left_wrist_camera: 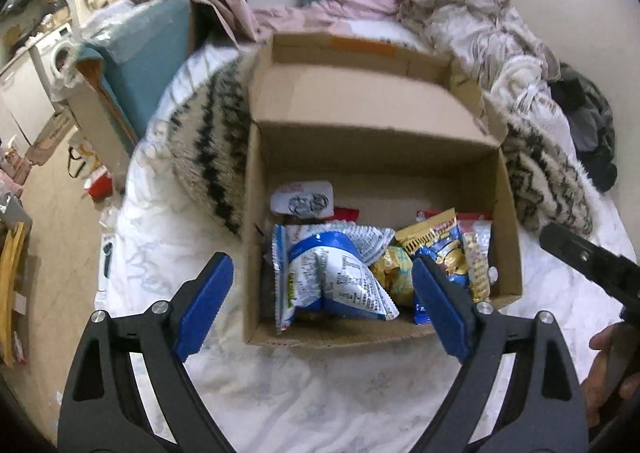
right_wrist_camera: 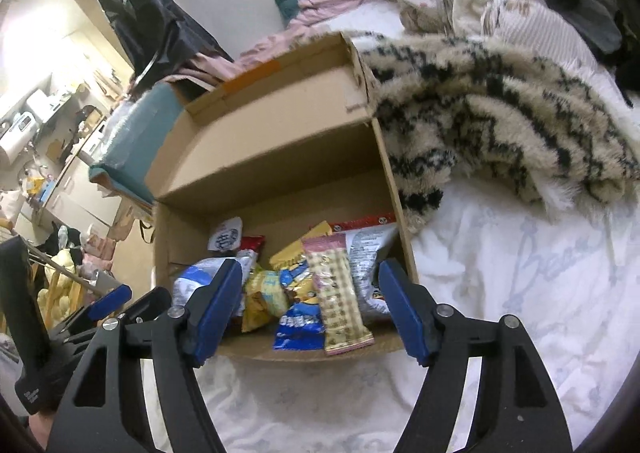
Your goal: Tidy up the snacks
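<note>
The left gripper (left_wrist_camera: pixel 322 307) hangs with its blue-padded jaws spread wide and nothing between them, just over the near wall of the open cardboard box (left_wrist_camera: pixel 510 213). The right gripper (right_wrist_camera: pixel 312 309) is likewise released and empty, poised above the same near edge.

Below them the snacks lie piled in the near half of the box: a large blue-and-white bag (left_wrist_camera: pixel 332 273) at the left, a small yellow packet (right_wrist_camera: pixel 262 293) in the middle, a blue-and-yellow packet (right_wrist_camera: pixel 298 317) beside it, and a long pink checked packet (right_wrist_camera: pixel 340 301) lying across the others toward the right wall. A white pouch (left_wrist_camera: pixel 302 201) leans on the far left inner wall.

The box sits on a white bedsheet (right_wrist_camera: pixel 520 273). Its rear flap (left_wrist_camera: pixel 360 101) stands up behind. A cream-and-black fuzzy blanket (right_wrist_camera: pixel 500 121) presses against the box's right side and far end, with rumpled clothes (left_wrist_camera: pixel 460 13) heaped beyond.
</note>
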`<control>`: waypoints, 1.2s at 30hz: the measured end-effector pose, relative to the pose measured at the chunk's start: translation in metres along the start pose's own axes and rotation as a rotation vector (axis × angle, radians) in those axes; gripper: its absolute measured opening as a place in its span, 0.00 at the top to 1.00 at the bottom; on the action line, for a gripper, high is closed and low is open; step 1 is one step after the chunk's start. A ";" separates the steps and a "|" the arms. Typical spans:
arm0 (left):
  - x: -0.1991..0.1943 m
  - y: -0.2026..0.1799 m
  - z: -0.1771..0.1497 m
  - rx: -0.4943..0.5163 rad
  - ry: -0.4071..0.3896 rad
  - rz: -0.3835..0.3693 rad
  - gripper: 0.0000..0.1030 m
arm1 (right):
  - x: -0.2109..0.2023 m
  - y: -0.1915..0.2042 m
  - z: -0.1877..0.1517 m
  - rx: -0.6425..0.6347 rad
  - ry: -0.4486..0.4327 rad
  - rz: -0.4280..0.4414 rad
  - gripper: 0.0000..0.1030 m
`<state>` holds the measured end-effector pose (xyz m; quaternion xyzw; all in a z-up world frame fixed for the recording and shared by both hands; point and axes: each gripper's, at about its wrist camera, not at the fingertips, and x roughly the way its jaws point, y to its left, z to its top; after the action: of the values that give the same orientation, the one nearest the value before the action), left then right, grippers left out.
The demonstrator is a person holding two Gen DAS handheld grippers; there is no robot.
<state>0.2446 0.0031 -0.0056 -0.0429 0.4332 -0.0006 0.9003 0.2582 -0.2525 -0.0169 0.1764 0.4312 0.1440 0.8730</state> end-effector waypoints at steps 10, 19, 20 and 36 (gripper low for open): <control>-0.080 0.012 -0.028 0.056 -0.112 0.009 0.14 | -0.063 0.045 -0.030 -0.104 -0.041 0.025 0.20; -0.127 0.023 -0.070 0.047 -0.137 0.005 0.14 | -0.100 0.053 -0.066 -0.129 -0.058 -0.002 0.14; -0.129 0.025 -0.074 0.033 -0.139 0.002 0.14 | -0.103 0.053 -0.071 -0.135 -0.065 -0.013 0.09; -0.113 0.035 -0.100 -0.026 -0.203 0.018 0.00 | -0.098 0.050 -0.102 -0.194 -0.208 -0.107 0.00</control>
<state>0.0949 0.0347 0.0184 -0.0507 0.3399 0.0175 0.9389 0.1143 -0.2288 0.0156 0.0821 0.3311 0.1193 0.9324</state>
